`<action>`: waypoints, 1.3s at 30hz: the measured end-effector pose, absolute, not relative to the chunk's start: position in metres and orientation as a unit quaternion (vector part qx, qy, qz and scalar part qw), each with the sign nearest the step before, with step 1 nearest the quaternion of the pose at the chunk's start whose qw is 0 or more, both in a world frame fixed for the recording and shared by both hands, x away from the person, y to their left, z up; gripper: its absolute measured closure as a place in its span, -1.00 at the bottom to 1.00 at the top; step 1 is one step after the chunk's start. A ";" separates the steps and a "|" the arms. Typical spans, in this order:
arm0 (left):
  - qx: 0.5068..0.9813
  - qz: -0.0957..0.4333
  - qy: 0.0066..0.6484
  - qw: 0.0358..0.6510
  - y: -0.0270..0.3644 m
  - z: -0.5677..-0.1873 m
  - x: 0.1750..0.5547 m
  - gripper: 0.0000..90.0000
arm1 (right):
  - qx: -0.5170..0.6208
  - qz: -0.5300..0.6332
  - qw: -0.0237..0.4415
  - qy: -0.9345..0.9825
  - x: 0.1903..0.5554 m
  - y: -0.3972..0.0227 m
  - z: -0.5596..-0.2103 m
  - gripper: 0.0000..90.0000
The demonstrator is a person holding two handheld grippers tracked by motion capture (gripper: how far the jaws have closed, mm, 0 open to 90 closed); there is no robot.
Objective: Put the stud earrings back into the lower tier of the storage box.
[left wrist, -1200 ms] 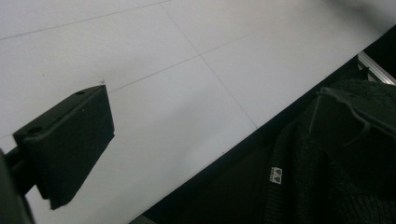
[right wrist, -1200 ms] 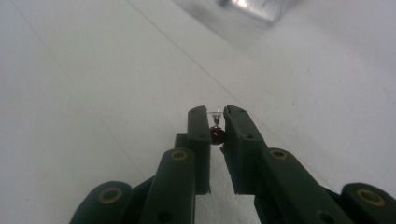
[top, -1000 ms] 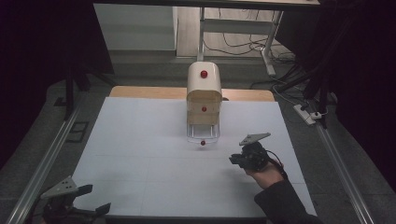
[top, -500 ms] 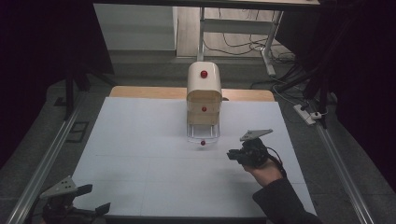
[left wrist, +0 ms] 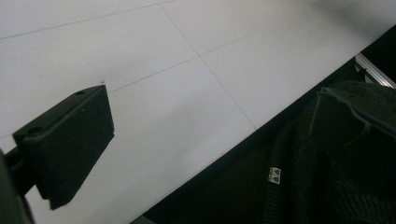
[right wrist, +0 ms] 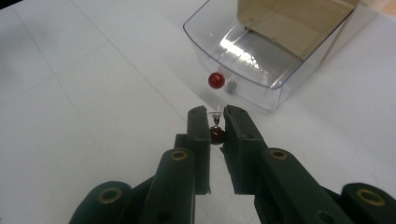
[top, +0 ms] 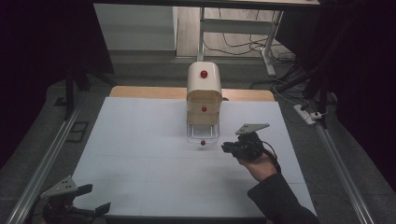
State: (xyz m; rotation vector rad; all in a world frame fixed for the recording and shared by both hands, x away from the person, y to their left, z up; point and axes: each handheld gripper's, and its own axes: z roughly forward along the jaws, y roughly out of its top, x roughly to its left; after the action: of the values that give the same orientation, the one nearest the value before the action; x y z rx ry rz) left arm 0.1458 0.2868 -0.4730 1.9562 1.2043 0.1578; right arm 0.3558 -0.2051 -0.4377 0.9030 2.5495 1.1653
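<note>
Clear plastic drawer [right wrist: 261, 51], round red knob [right wrist: 216, 80]

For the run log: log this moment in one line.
drawer unit: bottom clear drawer open | right gripper: fingers shut, beside its red knob | left gripper: open, near table edge

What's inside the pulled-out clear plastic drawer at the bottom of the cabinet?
The clear plastic drawer looks empty: only its bare see-through floor shows. Its rear end sits under the beige cabinet, so that part is hidden.
</note>
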 end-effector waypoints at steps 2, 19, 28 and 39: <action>0.776 0.062 0.478 0.407 0.287 -0.473 0.146 -1.00 | 0.303 0.395 0.105 0.861 0.357 -0.204 -0.436 0.78; 0.775 0.062 0.479 0.407 0.287 -0.473 0.146 -1.00 | 0.312 0.414 0.126 0.846 0.386 -0.186 -0.433 0.78; 0.776 0.062 0.479 0.405 0.287 -0.473 0.146 -1.00 | 0.315 0.396 0.136 0.852 0.404 -0.168 -0.447 0.78; 0.776 0.062 0.479 0.405 0.287 -0.473 0.146 -1.00 | 0.327 0.383 0.148 0.851 0.427 -0.142 -0.467 0.72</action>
State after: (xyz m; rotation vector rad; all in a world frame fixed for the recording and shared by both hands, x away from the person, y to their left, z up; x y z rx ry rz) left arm 0.1462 0.2869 -0.4734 1.9591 1.2083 0.1562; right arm 0.4267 -0.1415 -0.4671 0.9411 2.4483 1.1027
